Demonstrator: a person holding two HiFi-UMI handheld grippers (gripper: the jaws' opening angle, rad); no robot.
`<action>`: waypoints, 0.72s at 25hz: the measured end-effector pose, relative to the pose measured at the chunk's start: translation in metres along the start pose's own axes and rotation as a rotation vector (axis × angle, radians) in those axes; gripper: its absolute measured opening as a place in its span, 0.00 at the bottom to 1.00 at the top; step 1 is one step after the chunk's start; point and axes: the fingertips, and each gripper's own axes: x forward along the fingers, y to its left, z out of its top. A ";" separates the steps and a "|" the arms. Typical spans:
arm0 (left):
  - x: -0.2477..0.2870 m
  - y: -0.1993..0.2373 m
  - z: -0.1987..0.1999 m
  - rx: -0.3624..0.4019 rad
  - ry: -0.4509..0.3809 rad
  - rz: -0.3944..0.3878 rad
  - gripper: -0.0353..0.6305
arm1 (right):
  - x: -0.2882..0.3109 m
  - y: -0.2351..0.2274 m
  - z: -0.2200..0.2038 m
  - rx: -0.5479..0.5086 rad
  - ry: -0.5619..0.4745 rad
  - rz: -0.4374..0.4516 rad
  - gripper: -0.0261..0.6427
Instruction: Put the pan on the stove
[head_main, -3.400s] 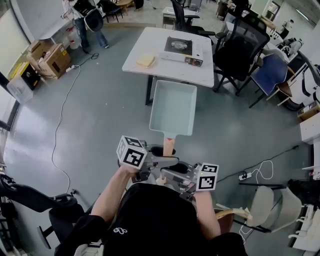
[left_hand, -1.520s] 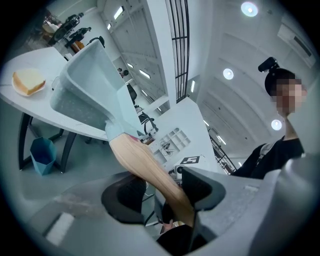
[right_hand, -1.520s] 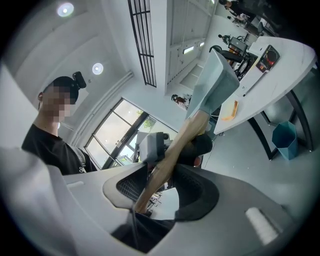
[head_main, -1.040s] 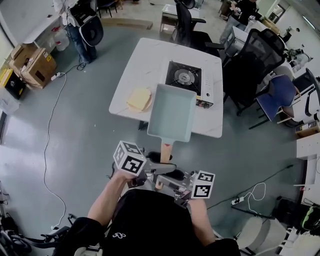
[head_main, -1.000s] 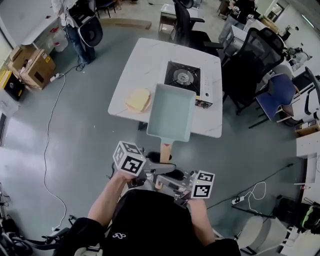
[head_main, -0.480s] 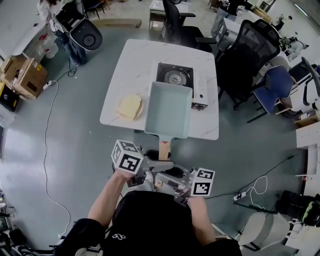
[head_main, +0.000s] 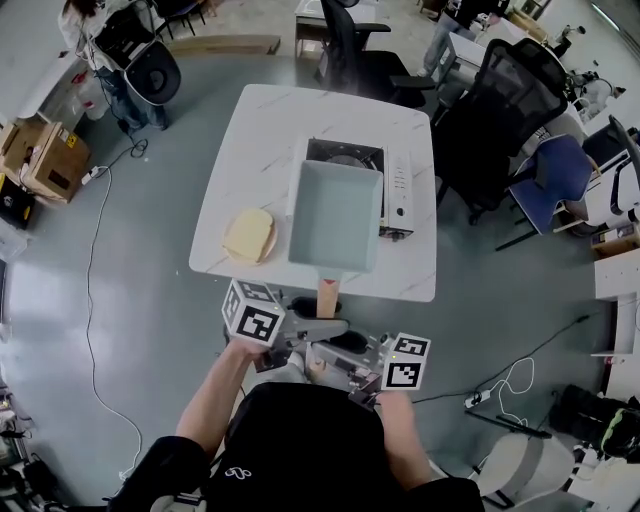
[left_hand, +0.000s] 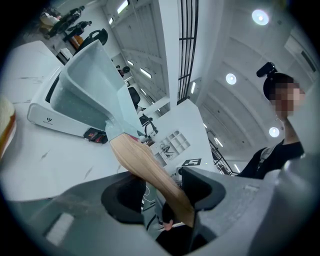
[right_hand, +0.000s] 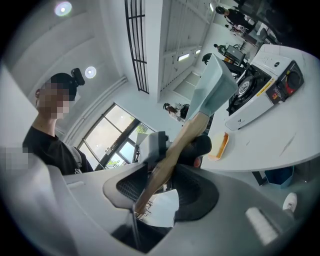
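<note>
The pads of the left gripper (left_hand: 162, 195) press from both sides on the pale wooden handle (left_hand: 150, 170), and the right gripper (right_hand: 160, 192) pinches that same handle (right_hand: 172, 150) in its dark pads. Neither pair is spread free or fully closed; each is shut on the wood. In the head view the left gripper (head_main: 322, 328) takes the handle (head_main: 327, 295) a little farther out. The right gripper (head_main: 325, 360) holds it just behind, near the butt end, so the left one is nearer the pan's body. From both grips the handle runs straight away from the person. The pan (head_main: 335, 215), a pale blue-green rectangular one, continues that line with its long axis pointing across the white table (head_main: 260, 130). It is carried in the air, not set down. The stove (head_main: 398, 190), a white tabletop burner, lies directly ahead of the fingers and slightly right. From above the pan already covers most of the stove's near and left part. How high it hangs over the burner is hard to judge, though the left gripper view suggests clear air between pan (left_hand: 85, 90) and stove (left_hand: 50, 117). The coming move likely needs a short push forward and slightly right, then a level lowering. A yellowish flat thing, perhaps bread (head_main: 248, 235), lies left of the pan, apart from its path.
</note>
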 end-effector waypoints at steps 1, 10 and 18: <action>0.002 0.004 0.005 -0.003 -0.002 0.000 0.40 | 0.000 -0.004 0.005 0.001 0.003 -0.001 0.29; 0.014 0.039 0.039 -0.025 -0.002 0.008 0.40 | 0.001 -0.039 0.041 0.019 0.023 -0.011 0.29; 0.021 0.067 0.058 -0.046 0.001 0.018 0.40 | 0.003 -0.066 0.062 0.040 0.031 -0.016 0.29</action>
